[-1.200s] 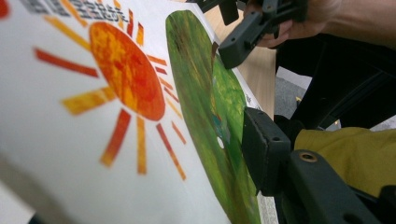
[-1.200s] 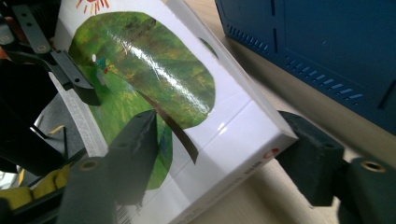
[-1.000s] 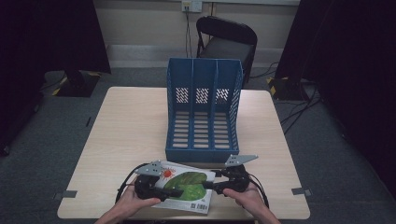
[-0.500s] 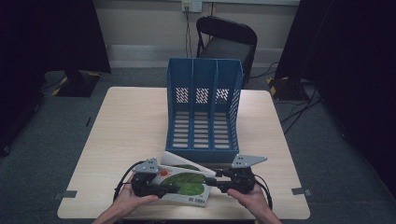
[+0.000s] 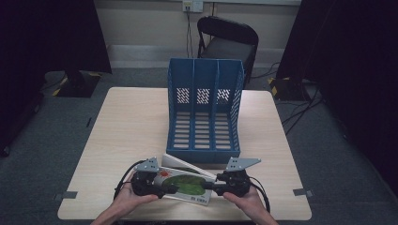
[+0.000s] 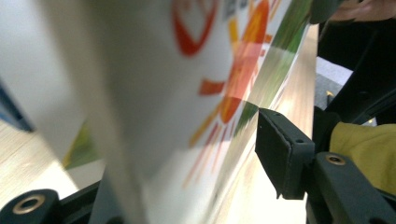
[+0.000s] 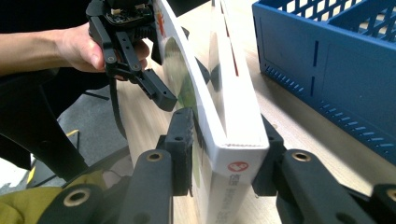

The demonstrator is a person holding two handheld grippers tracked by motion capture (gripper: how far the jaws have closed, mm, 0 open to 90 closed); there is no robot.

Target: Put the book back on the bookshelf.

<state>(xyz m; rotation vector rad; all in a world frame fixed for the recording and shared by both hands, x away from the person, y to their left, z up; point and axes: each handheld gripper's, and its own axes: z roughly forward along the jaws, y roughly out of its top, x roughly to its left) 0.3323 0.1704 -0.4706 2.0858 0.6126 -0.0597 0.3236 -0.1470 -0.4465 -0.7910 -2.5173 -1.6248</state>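
Book, white cover with a sun and green picture, sat at the near edge of the worktop, tipped up on its long edge, just in front of the blue three-slot file rack. Right gripper had just been closing and its jaws pinched the book's spine end from both sides. Left gripper at the book's left end; jaws had just been opening, book between them, the one visible pad standing off the cover, so loose there. Step in hand looked like standing the book upright, grip passing to the right. Next move probably calls for lifting it spine-up and lining it with one rack slot, clear of the dividers.
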